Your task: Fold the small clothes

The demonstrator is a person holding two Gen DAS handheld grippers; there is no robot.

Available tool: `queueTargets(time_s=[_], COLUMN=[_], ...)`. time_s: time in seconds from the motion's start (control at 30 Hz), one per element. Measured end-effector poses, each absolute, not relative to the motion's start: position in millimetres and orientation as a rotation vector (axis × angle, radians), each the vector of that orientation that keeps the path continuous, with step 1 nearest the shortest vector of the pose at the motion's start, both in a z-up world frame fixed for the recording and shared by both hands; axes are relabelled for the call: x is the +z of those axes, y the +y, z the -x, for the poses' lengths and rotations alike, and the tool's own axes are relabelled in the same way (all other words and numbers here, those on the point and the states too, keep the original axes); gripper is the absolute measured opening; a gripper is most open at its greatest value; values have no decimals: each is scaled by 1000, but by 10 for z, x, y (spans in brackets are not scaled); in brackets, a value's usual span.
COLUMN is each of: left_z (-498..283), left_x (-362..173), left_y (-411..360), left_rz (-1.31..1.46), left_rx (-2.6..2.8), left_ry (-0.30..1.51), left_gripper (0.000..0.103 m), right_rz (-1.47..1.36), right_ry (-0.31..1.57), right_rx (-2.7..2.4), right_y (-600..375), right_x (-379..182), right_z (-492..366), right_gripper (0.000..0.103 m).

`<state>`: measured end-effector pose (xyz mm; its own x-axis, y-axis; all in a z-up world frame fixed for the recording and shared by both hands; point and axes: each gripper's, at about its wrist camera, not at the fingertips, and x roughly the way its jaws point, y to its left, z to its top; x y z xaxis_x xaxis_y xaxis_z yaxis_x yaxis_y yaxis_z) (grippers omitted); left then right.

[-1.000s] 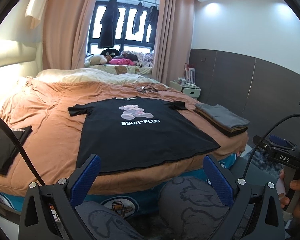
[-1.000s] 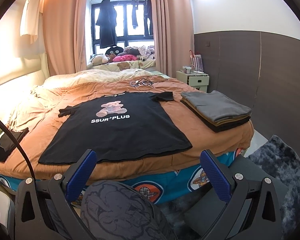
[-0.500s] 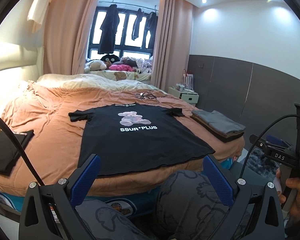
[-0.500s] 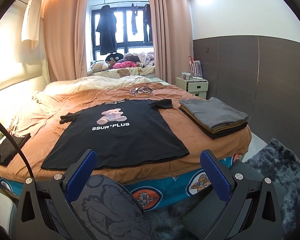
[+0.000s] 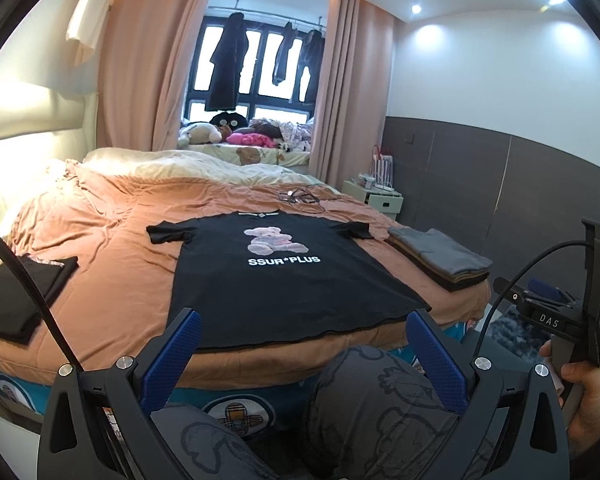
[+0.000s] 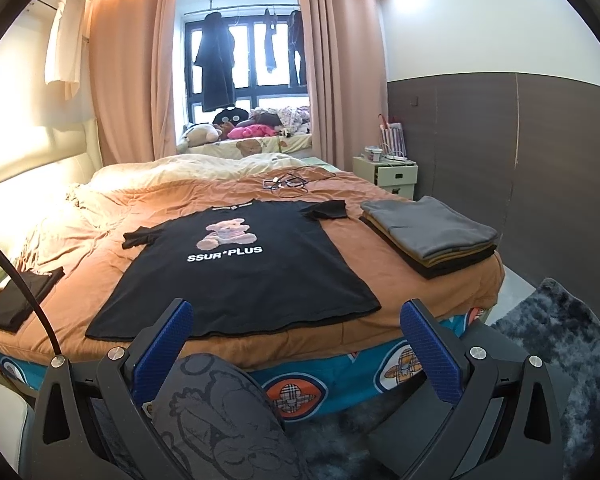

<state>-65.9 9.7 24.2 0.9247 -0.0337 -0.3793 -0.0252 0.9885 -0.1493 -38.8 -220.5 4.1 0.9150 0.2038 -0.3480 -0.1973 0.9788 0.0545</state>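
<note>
While before they sat lower: both the left gripper [image 5: 300,344] and right gripper [image 6: 296,336], jaws wide apart, higher over the unfolded black T-shirt [image 5: 284,276].

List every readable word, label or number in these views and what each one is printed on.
"SSUR*PLUS": white print under the bear graphic on the black T-shirt, laid flat on the bed; readable in both wrist views.
"DAS": small label on the right gripper body, seen in the left wrist view.
Collar tag of the T-shirt: too small to read.
Round plaid emblems on the teal bed base: no legible text.
</note>
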Motion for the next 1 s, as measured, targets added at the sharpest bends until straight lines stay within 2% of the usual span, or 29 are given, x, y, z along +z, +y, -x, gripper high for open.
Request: queueTargets(time_s=[1.0], left_z=[459], left_x=[158], left_y=[417], left_rz=[178], left_rx=[31], left_ry=[441], left_gripper=[102], right_rz=[-45], right_ry=[408], right_rx=[221], right_y=[-1885], right_x=[-101], right_z=[-45], right_gripper=[103])
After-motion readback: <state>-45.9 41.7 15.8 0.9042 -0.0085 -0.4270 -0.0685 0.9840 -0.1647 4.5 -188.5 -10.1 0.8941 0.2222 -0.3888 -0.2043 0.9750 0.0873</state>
